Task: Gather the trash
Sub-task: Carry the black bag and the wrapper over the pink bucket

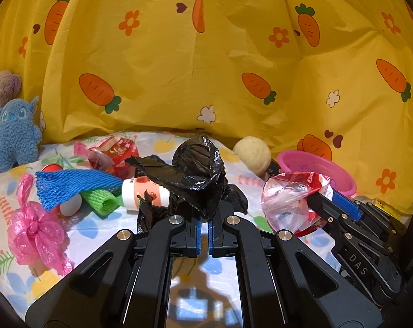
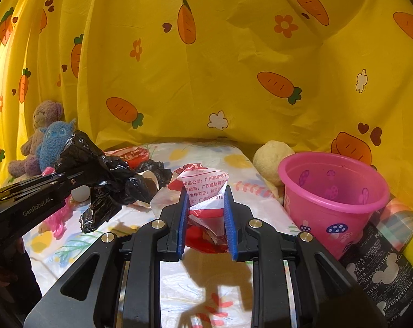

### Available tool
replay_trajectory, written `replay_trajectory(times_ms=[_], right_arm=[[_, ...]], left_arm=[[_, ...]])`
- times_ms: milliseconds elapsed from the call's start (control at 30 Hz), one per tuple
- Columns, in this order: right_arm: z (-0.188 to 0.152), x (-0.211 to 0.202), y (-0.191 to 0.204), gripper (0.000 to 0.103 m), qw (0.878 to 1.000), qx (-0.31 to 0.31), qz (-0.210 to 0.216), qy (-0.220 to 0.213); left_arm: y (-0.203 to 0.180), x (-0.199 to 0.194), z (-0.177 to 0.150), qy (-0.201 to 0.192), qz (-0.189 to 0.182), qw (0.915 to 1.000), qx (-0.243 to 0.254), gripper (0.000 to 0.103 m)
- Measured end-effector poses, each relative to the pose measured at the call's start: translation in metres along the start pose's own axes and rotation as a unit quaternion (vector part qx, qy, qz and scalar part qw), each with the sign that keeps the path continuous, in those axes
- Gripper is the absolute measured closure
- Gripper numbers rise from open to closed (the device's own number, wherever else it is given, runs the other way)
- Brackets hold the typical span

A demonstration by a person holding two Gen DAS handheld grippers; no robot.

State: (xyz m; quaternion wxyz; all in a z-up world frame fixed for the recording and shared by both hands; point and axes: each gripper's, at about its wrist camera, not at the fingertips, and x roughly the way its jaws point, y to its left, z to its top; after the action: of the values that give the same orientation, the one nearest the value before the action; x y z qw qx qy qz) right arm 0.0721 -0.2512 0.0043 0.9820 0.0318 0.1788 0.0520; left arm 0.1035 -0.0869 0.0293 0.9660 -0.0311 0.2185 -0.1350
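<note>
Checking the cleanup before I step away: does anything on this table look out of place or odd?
Loose trash litters the table's left side: a knotted pink bag, blue foam netting and a tipped white cup. The pink bucket looks empty. Nothing seems spilled.

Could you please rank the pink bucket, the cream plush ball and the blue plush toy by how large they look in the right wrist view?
1. pink bucket, though nearest the camera.
2. cream plush ball and blue plush toy: alike, both partly hidden, so unranked.
</note>
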Motion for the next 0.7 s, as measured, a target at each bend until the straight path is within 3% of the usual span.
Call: replay_trajectory(times_ms=[700], right_arm=[[0.020, -0.005, -0.084, 0.078, 0.994, 0.034, -0.097, -0.038]], left_arm=[[-0.091, 0.048, 0.039, -0.010, -0.072, 0.9958, 0.055, 0.101]])
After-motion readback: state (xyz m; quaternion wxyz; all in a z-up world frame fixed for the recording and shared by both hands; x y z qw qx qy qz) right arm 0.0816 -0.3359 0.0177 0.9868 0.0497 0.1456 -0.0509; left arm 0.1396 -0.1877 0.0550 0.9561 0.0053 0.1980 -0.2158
